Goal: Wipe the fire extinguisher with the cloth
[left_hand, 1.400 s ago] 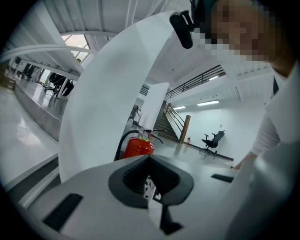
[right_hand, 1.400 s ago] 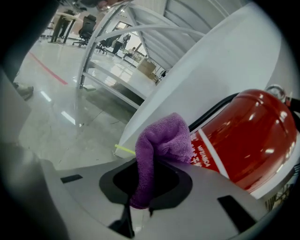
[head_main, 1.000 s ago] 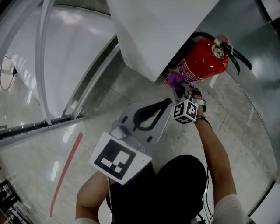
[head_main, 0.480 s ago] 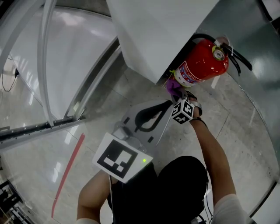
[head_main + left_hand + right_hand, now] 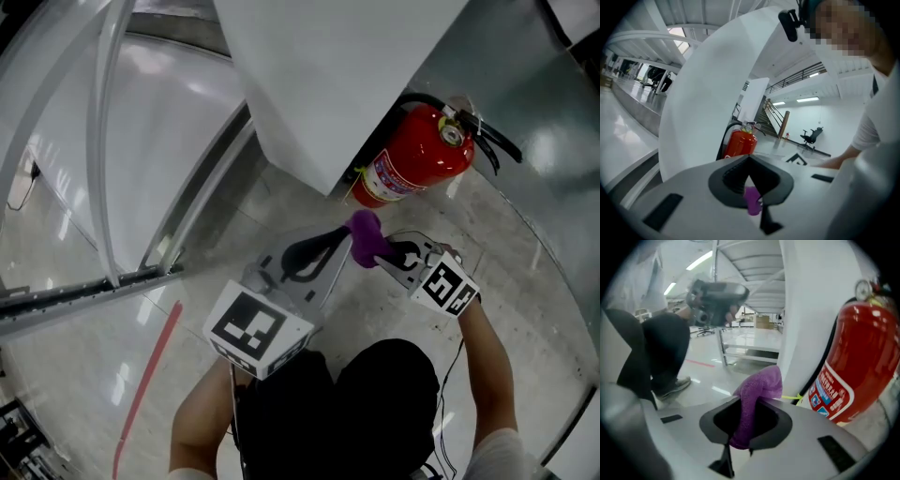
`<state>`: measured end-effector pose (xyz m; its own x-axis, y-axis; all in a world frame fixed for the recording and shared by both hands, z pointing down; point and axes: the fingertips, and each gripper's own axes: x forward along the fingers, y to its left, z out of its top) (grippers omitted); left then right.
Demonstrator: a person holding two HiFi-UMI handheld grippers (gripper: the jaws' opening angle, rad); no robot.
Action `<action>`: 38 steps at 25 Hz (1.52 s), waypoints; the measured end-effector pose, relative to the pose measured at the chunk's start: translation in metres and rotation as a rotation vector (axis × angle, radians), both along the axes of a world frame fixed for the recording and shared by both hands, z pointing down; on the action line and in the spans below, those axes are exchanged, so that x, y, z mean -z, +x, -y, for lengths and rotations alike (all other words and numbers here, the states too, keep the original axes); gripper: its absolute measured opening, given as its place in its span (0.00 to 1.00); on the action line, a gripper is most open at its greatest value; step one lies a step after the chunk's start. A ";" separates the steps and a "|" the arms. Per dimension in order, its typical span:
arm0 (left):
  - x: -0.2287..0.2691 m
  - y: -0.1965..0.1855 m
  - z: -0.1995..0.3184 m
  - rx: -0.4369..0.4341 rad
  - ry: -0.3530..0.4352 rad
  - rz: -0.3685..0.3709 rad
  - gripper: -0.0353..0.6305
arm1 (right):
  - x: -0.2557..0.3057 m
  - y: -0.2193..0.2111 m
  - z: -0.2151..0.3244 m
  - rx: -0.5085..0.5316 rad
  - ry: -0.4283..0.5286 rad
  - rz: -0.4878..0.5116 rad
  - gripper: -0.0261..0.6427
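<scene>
Purple cloth (image 5: 366, 234) in down-tilted right gripper (image 5: 380, 255)

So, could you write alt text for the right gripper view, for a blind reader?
The right gripper holds a purple cloth, which stands up between its jaws. Close at the right is a red fire extinguisher beside a white wall; a person's dark leg shows at left.

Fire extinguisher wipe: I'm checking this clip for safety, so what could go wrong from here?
1. The purple cloth is held by the right gripper only at a narrow fold, so rubbing might pull it free.
2. The fire extinguisher seems to stand loose by the white wall while the left gripper is shut and apart from it; a sideways push might tip it.
</scene>
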<state>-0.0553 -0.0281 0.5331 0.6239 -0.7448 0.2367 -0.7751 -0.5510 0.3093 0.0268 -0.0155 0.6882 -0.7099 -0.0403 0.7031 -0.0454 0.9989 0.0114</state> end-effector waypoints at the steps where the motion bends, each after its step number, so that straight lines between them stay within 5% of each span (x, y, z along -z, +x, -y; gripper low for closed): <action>1: -0.003 0.003 0.000 -0.024 0.000 0.023 0.06 | 0.015 0.003 -0.006 0.054 0.007 0.007 0.12; 3: -0.002 0.011 0.002 -0.069 0.020 0.036 0.06 | 0.047 0.010 -0.015 0.149 0.027 0.022 0.12; 7: 0.020 0.035 -0.011 -0.247 0.092 -0.082 0.08 | 0.095 0.025 -0.029 0.295 0.031 -0.007 0.12; 9: 0.018 0.049 -0.020 -0.362 0.120 -0.018 0.28 | 0.115 0.029 -0.037 0.367 0.014 -0.009 0.12; 11: 0.015 0.061 -0.024 -0.441 0.160 0.043 0.36 | 0.136 0.032 -0.047 0.444 -0.013 0.003 0.12; 13: 0.021 0.068 -0.029 -0.500 0.192 0.010 0.43 | 0.156 0.036 -0.060 0.525 -0.043 0.003 0.12; 16: 0.034 0.077 -0.047 -0.626 0.237 -0.041 0.47 | 0.177 0.038 -0.073 0.625 -0.084 0.010 0.12; 21: 0.045 0.098 -0.077 -0.825 0.306 -0.026 0.48 | 0.186 0.038 -0.081 0.724 -0.115 -0.011 0.12; 22: 0.044 0.099 -0.078 -0.831 0.312 -0.012 0.46 | 0.184 0.037 -0.080 0.727 -0.115 -0.020 0.12; 24: 0.042 0.097 -0.076 -0.826 0.310 0.016 0.22 | 0.181 0.037 -0.075 0.710 -0.115 -0.019 0.12; 25: 0.041 0.096 -0.076 -0.823 0.303 0.023 0.19 | 0.180 0.037 -0.071 0.694 -0.120 -0.008 0.12; 32: 0.047 0.105 -0.089 -0.885 0.243 -0.043 0.16 | 0.169 0.036 -0.061 0.595 -0.190 0.121 0.12; 38: 0.054 0.093 -0.063 -0.694 0.115 -0.181 0.16 | 0.180 0.030 -0.030 0.313 -0.279 0.346 0.16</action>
